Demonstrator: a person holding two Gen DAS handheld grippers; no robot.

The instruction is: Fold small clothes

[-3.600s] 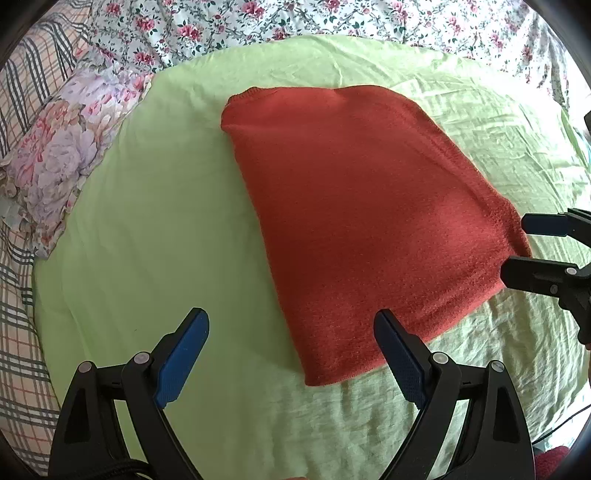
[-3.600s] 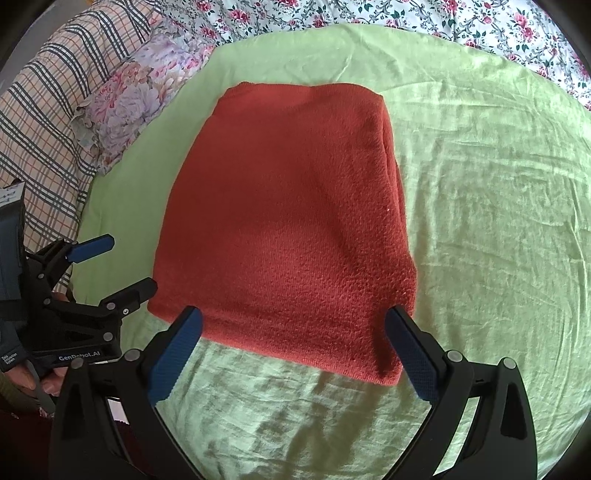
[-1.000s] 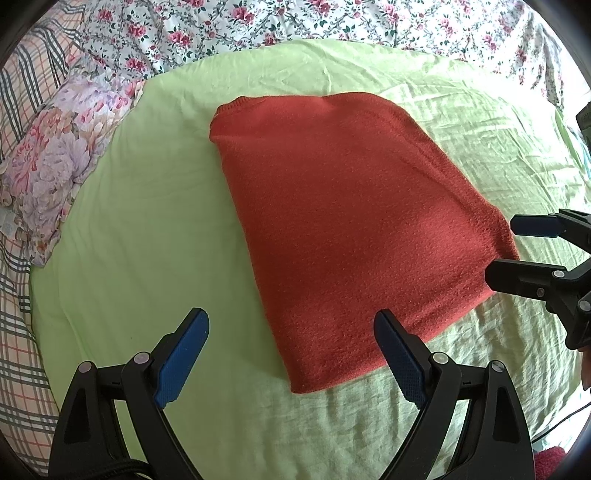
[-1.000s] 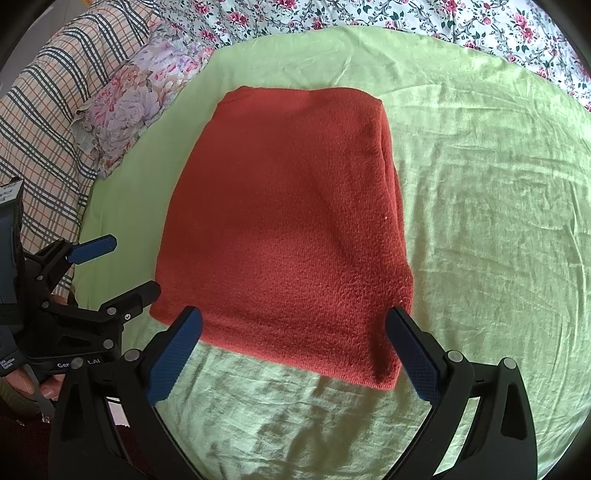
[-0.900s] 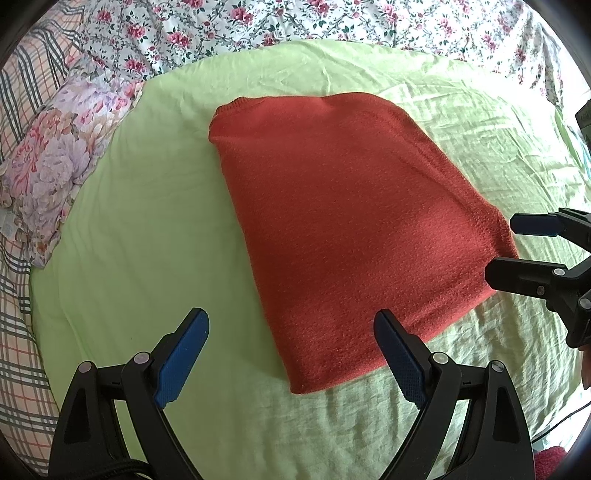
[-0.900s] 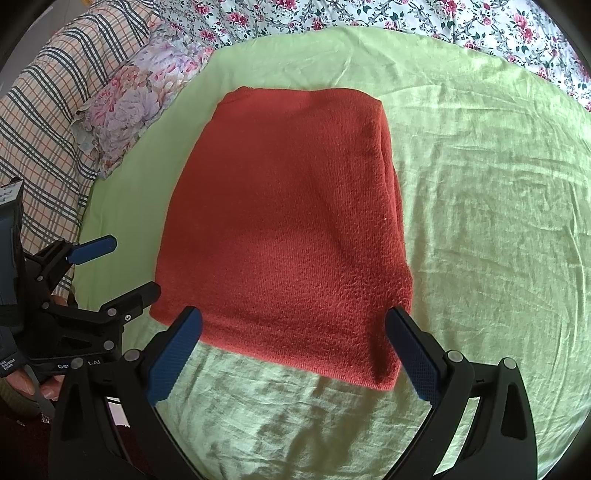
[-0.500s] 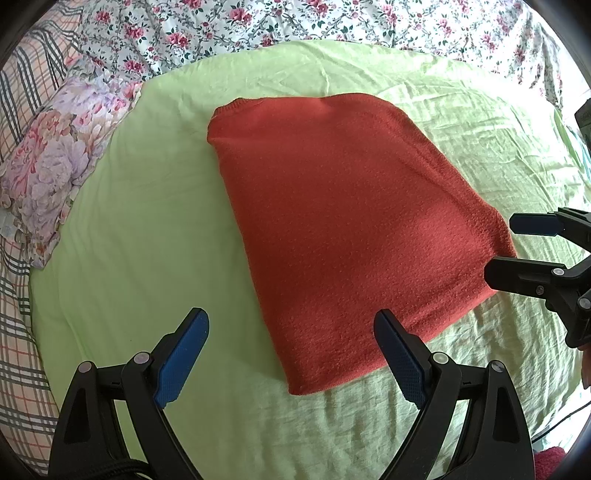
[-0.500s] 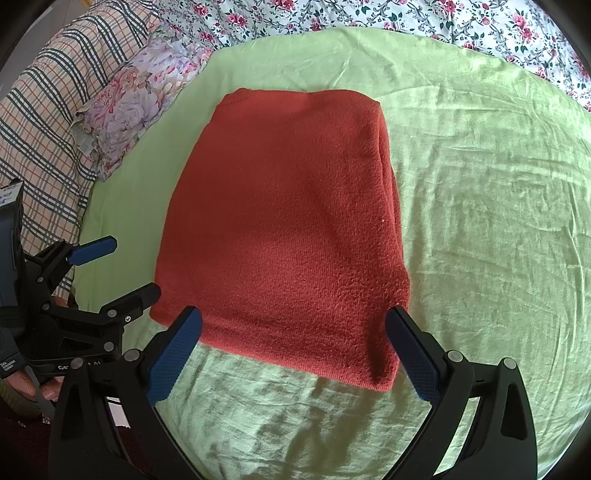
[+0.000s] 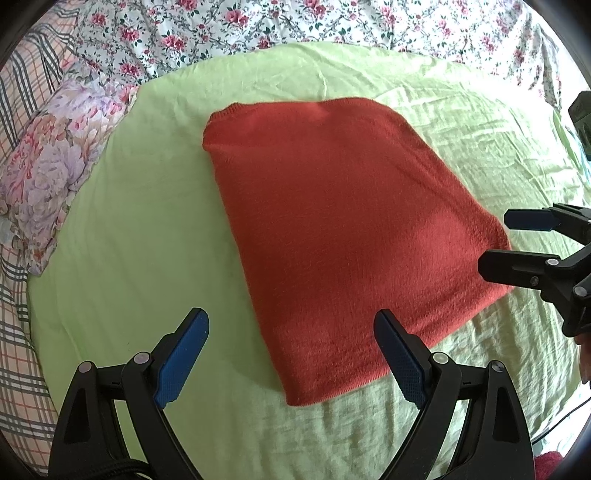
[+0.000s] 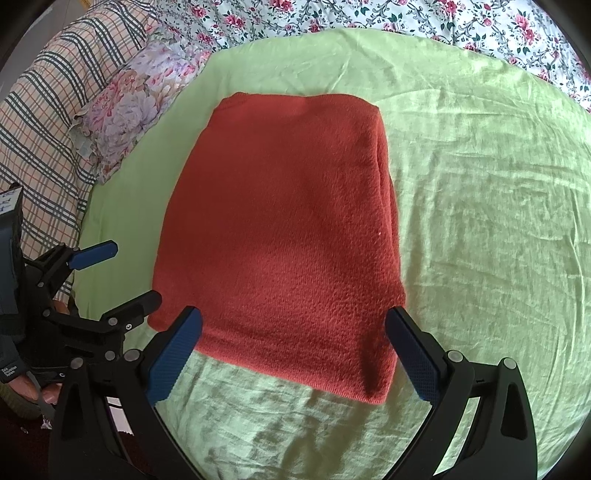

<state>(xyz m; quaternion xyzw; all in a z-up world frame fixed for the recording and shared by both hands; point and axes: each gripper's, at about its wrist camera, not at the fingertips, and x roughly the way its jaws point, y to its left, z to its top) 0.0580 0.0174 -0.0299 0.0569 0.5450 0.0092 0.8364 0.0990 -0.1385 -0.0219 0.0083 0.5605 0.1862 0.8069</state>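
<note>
A red knitted garment [image 9: 343,229] lies folded into a flat rectangle on a light green sheet [image 9: 140,236]; it also shows in the right wrist view [image 10: 280,236]. My left gripper [image 9: 291,354] is open and empty, hovering over the garment's near left corner. My right gripper [image 10: 291,350] is open and empty, hovering above the garment's near edge. Each gripper shows in the other's view: the right one [image 9: 517,240] at the garment's right corner, the left one [image 10: 122,273] beside its left edge. Neither touches the cloth.
A floral pillow [image 9: 48,177] lies at the left of the green sheet [image 10: 480,221]. A rose-print bedcover [image 9: 295,22] lies beyond the sheet, and a plaid blanket [image 10: 40,122] lies at the far left.
Both grippers stay open and nearly still over the near edge. The garment has shifted only slightly in the views and keeps its folded shape.
</note>
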